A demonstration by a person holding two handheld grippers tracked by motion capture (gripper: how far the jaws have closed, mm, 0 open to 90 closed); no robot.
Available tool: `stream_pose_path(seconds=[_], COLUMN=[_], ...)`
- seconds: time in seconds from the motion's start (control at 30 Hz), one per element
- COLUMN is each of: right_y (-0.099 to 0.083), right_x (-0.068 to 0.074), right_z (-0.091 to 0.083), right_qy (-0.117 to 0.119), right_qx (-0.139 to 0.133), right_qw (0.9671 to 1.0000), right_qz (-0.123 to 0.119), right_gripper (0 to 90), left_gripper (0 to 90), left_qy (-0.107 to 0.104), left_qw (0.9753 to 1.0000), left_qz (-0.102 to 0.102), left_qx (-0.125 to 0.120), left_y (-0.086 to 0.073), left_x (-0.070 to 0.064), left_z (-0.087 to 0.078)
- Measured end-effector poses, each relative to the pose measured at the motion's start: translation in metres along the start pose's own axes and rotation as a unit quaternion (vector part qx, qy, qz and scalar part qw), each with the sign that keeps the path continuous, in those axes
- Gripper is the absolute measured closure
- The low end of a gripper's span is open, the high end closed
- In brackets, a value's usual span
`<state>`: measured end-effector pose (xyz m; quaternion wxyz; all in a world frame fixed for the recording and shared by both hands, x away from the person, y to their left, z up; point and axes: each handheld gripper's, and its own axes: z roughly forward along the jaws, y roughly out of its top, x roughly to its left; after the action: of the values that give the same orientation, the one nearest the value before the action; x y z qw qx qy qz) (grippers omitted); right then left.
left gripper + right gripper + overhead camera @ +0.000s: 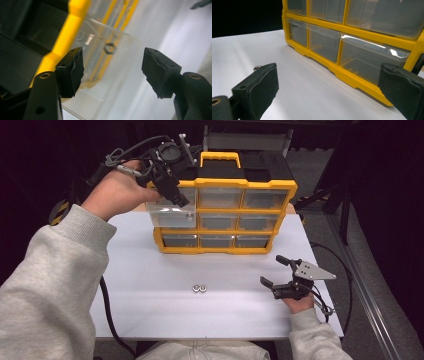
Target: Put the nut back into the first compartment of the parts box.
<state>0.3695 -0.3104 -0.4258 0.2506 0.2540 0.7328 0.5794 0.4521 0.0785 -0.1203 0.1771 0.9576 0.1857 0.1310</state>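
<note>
The left tongs (181, 200) hover over the pulled-out clear drawer (172, 215) of the yellow organizer (250, 183).

— What sits under the left gripper (176, 195)?
— A clear plastic drawer (172, 215), pulled partway out of the yellow organizer (225, 215), directly beneath its spread jaws.
— Anything inside?
— One small metal nut (110, 48), lying on the drawer's floor between those jaws.
</note>
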Motion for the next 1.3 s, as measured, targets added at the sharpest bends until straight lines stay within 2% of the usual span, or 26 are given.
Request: stream_pose_path(seconds=[0.07,0.13,0.17,0.27,0.33,0.47,0.57,0.6,0.67,0.73,0.77,0.97,1.0,1.03,1.1,1.13,1.17,1.3], right_y=[0.000,0.000,0.000,0.000,0.000,0.000,0.000,0.000,0.000,0.000,0.000,0.000,0.000,0.000,0.000,0.000,0.000,0.000], right_x=[0.000,0.000,0.000,0.000,0.000,0.000,0.000,0.001,0.000,0.000,0.000,0.001,0.001,0.001,0.001,0.001,0.001,0.001], right_z=[0.000,-0.001,-0.001,0.000,0.000,0.000,0.000,0.000,0.000,0.000,0.000,0.001,0.001,0.001,0.001,0.001,0.001,0.001], right_qy=[0.001,0.001,0.001,0.002,0.003,0.003,0.003,0.004,0.005,0.005,0.005,0.006,0.006,0.006,0.007,0.007,0.007,0.007], right_qx=[-0.001,-0.004,-0.003,-0.003,-0.003,-0.004,-0.003,-0.003,-0.003,-0.004,-0.004,-0.004,-0.004,-0.004,-0.003,-0.004,-0.004,-0.002], right_qw=[1.0000,1.0000,1.0000,1.0000,1.0000,1.0000,1.0000,1.0000,1.0000,1.0000,1.0000,1.0000,1.0000,1.0000,1.0000,1.0000,1.0000,1.0000], right_qz=[0.000,0.000,0.002,0.002,0.000,0.001,0.000,0.000,0.000,0.001,0.001,0.000,0.001,0.001,0.001,0.001,0.001,0.001], right_gripper=[3.8,3.8,3.8,3.8,3.8,3.8,3.8,3.8,3.8,3.8,3.8,3.8,3.8,3.8,3.7,3.8,3.8,3.7], left_gripper=[33.1,29.5,27.2,23.9,20.2,14.6,13.1,12.1,11.3,11.9,11.6,7.9,7.6,7.5,7.4,6.9,6.9,7.0], left_qy=[-0.018,-0.026,-0.033,-0.038,-0.046,-0.034,-0.035,-0.038,-0.041,-0.058,-0.058,-0.078,-0.082,-0.082,-0.084,-0.087,-0.087,-0.096], left_qw=[0.9998,0.9995,0.9991,0.9987,0.9983,0.9989,0.9989,0.9985,0.9984,0.9974,0.9974,0.9966,0.9964,0.9964,0.9961,0.9960,0.9960,0.9953], left_qz=[-0.001,0.010,0.021,0.029,0.029,0.029,0.030,0.037,0.038,0.039,0.039,0.025,0.019,0.019,0.027,0.023,0.023,0.016], left_qx=[-0.005,-0.012,-0.015,-0.019,-0.021,-0.011,-0.010,-0.011,-0.012,-0.015,-0.015,-0.012,-0.008,-0.008,-0.001,-0.001,-0.001,0.004], left_y=[-0.005,-0.010,-0.015,-0.019,-0.024,-0.031,-0.037,-0.040,-0.043,-0.050,-0.050,-0.063,-0.067,-0.067,-0.070,-0.072,-0.072,-0.077], left_x=[-0.008,-0.018,-0.028,-0.037,-0.045,-0.055,-0.063,-0.066,-0.068,-0.071,-0.071,-0.070,-0.070,-0.070,-0.070,-0.070,-0.070,-0.070], left_z=[-0.001,0.000,0.002,0.007,0.016,0.035,0.051,0.059,0.063,0.078,0.078,0.115,0.128,0.128,0.140,0.153,0.153,0.177])
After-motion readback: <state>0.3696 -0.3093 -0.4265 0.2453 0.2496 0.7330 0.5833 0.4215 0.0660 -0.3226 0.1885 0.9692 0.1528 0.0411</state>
